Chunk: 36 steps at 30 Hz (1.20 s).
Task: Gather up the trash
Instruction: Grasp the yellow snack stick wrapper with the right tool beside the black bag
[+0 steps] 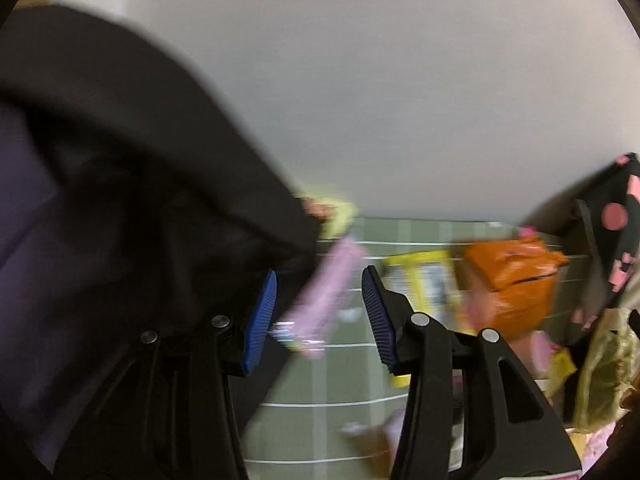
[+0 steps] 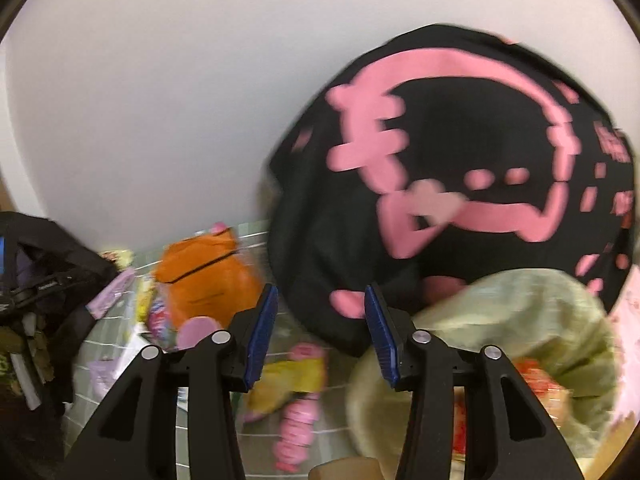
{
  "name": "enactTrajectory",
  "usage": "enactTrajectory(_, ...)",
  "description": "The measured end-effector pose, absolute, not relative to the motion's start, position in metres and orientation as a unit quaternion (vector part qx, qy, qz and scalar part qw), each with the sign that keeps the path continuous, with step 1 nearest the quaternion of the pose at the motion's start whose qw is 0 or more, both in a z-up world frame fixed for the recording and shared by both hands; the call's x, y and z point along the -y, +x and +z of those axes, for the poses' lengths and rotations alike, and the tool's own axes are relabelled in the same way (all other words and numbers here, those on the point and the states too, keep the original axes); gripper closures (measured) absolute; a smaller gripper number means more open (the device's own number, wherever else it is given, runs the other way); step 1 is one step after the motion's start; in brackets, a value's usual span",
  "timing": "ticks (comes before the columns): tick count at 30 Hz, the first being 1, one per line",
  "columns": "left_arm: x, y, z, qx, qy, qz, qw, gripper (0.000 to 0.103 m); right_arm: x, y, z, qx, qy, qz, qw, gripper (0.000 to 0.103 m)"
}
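Observation:
Both views are motion-blurred. My left gripper (image 1: 320, 312) is open and empty above a green checked cloth (image 1: 332, 376). A pink wrapper (image 1: 324, 300) lies beyond its fingers. A yellow packet (image 1: 424, 284) and an orange bag (image 1: 512, 280) lie to the right. My right gripper (image 2: 320, 332) is open and empty. Below it lie a yellow wrapper (image 2: 288, 380) and a pink wrapper (image 2: 296, 428). The orange bag (image 2: 204, 276) shows at its left. A pale green bag (image 2: 520, 328) with trash inside sits at lower right.
A black bag (image 1: 120, 200) fills the left of the left wrist view. A black bag with pink print (image 2: 460, 184) stands close at the right in the right wrist view. A white wall (image 1: 360, 80) rises behind the cloth.

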<state>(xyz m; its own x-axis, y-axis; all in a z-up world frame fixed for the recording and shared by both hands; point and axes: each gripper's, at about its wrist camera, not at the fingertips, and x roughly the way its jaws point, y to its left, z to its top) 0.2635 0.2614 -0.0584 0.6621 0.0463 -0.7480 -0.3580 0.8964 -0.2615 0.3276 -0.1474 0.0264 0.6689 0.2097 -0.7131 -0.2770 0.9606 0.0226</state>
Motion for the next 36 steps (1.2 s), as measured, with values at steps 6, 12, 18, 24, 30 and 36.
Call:
enactTrajectory(6,-0.278,0.254,-0.069,-0.414,-0.186,0.133,0.881,0.061,0.087,0.351,0.007,-0.395,-0.059,0.193,0.896,0.055)
enactTrajectory(12,-0.273,0.243,-0.072,-0.429,-0.172,0.114,0.879,0.061,0.011,0.377,-0.013,-0.41,-0.074,0.256,0.872,0.055)
enactTrajectory(18,-0.275,0.232,-0.065,-0.426,-0.186,0.102,0.88,0.061,-0.056,0.396,-0.035,-0.426,-0.097,0.297,0.849,0.055)
enactTrajectory(24,-0.277,0.233,-0.069,-0.433,-0.178,0.108,0.877,0.061,-0.109,0.416,-0.057,-0.437,-0.108,0.35,0.821,0.055)
enactTrajectory(30,-0.281,0.236,-0.069,-0.44,-0.18,0.109,0.873,0.061,-0.158,0.433,-0.08,-0.446,-0.152,0.393,0.79,0.073)
enactTrajectory(36,-0.286,0.239,-0.071,-0.446,-0.186,0.109,0.869,0.061,-0.187,0.431,-0.098,-0.444,-0.208,0.433,0.757,0.073)
